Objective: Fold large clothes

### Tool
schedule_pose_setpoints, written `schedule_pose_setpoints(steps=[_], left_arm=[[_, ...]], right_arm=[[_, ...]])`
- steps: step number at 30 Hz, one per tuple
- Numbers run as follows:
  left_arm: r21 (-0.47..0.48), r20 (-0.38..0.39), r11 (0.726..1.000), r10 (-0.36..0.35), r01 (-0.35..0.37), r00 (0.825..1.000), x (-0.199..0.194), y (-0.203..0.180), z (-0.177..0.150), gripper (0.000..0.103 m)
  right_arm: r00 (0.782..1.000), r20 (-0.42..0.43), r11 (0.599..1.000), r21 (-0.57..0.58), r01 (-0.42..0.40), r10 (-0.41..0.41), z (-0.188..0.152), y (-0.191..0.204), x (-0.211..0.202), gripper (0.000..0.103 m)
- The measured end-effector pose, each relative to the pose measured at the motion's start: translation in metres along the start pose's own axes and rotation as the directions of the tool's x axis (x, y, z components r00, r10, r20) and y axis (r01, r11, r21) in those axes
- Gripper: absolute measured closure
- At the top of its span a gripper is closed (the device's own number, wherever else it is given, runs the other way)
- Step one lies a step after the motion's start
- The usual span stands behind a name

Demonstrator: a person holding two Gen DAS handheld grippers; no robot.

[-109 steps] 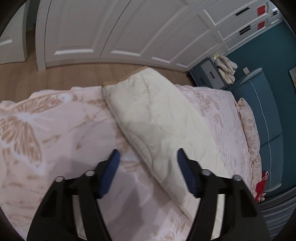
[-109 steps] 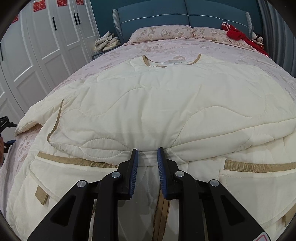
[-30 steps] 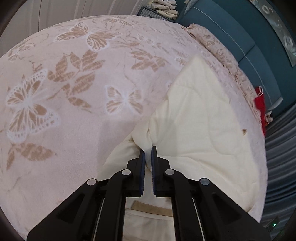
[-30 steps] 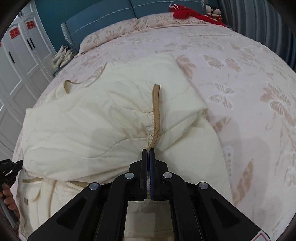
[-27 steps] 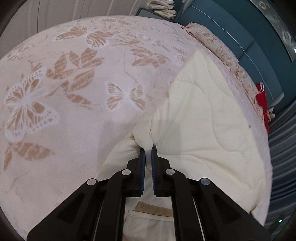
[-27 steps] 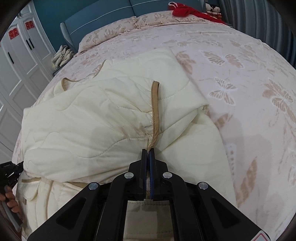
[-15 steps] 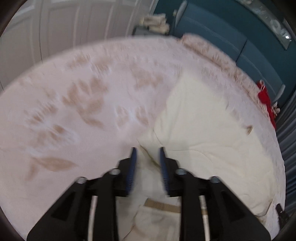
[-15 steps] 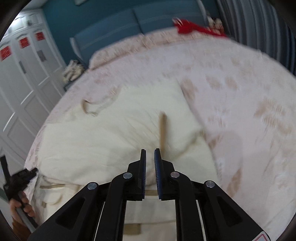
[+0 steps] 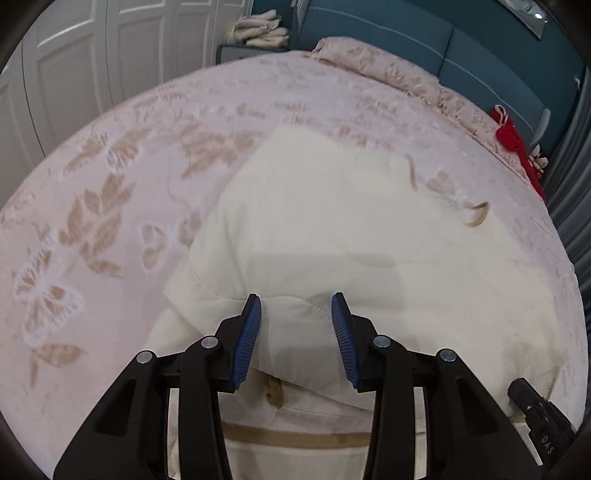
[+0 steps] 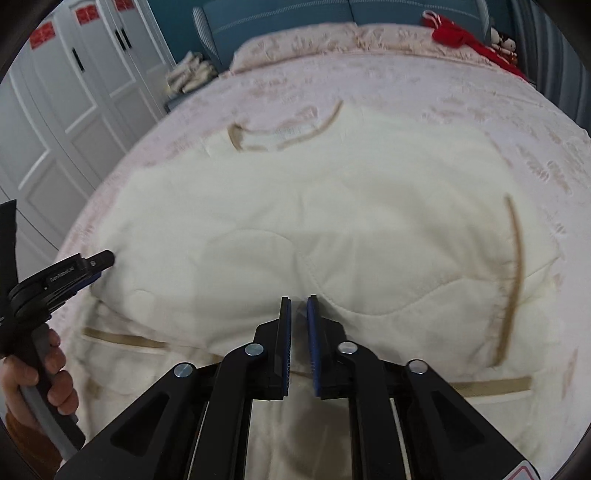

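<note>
A cream quilted jacket [image 9: 369,229] lies on the bed with both sleeves folded in over its body. Its tan collar [image 10: 295,136] points toward the pillows, and a tan cuff edge [image 10: 513,266] runs down the right side. My left gripper [image 9: 295,306] hovers over the jacket's left folded edge. Its jaws are opening and nothing is between them. My right gripper [image 10: 298,302] hangs above the middle of the jacket, jaws closing to a thin slit with nothing in it. The left gripper [image 10: 99,262] also shows at the jacket's left edge, held by a hand [image 10: 55,373].
The pink bedspread [image 9: 110,206] with butterfly and leaf patterns surrounds the jacket. Pillows [image 10: 332,40] and a red item [image 10: 454,31] lie by the blue headboard. White wardrobe doors [image 10: 74,92] stand left of the bed, with folded towels [image 9: 258,29] on a nightstand.
Both grippers let go of the folded-in sleeves and drew back from the jacket. The left jaws spread wide; the right jaws parted slightly.
</note>
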State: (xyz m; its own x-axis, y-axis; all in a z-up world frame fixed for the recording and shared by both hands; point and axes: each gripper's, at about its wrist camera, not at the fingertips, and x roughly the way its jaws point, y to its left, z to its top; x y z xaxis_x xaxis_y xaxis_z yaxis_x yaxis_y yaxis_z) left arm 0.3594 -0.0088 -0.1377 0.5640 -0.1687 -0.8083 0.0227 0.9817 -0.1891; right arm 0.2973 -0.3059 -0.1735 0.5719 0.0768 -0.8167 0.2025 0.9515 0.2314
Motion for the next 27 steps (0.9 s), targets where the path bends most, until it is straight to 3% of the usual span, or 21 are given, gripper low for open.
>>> schedule_pose_setpoints(steps=[11,18,19,21,24,27], left_arm=[[0.066,0.001,0.995,0.068,-0.068,0.998,0.024,-0.007,-0.010,0.063],[0.055,-0.065,0.995,0.084,-0.081,0.994,0.015,-0.009,0.003,0.063],[0.040,-0.064,0.997,0.070,-0.068,0.995,0.007,-0.008,0.006,0.065],[0.019,-0.017,0.999,0.030,-0.030,0.999,-0.015,-0.005,0.015,0.065],[0.016,0.047,1.000,-0.005,0.004,0.999,-0.037,-0.001,0.037,0.065],[0.009,0.034,0.999,-0.046,0.046,0.998,-0.034,-0.003,0.066,0.064]], right_arm=[[1.000,0.013,1.000,0.018,-0.024,0.024,-0.010,-0.010,0.021,0.103],[0.999,-0.022,1.000,-0.008,0.027,-0.027,0.001,-0.001,0.021,0.103],[0.999,-0.032,0.999,-0.016,0.040,-0.041,0.004,0.002,0.016,0.102],[0.999,-0.025,0.999,-0.017,0.028,-0.028,0.009,0.006,0.002,0.090],[0.998,0.062,1.000,-0.012,-0.022,0.023,0.026,0.007,-0.029,0.080],[0.994,0.089,0.998,-0.001,-0.064,0.064,0.054,0.007,-0.035,0.077]])
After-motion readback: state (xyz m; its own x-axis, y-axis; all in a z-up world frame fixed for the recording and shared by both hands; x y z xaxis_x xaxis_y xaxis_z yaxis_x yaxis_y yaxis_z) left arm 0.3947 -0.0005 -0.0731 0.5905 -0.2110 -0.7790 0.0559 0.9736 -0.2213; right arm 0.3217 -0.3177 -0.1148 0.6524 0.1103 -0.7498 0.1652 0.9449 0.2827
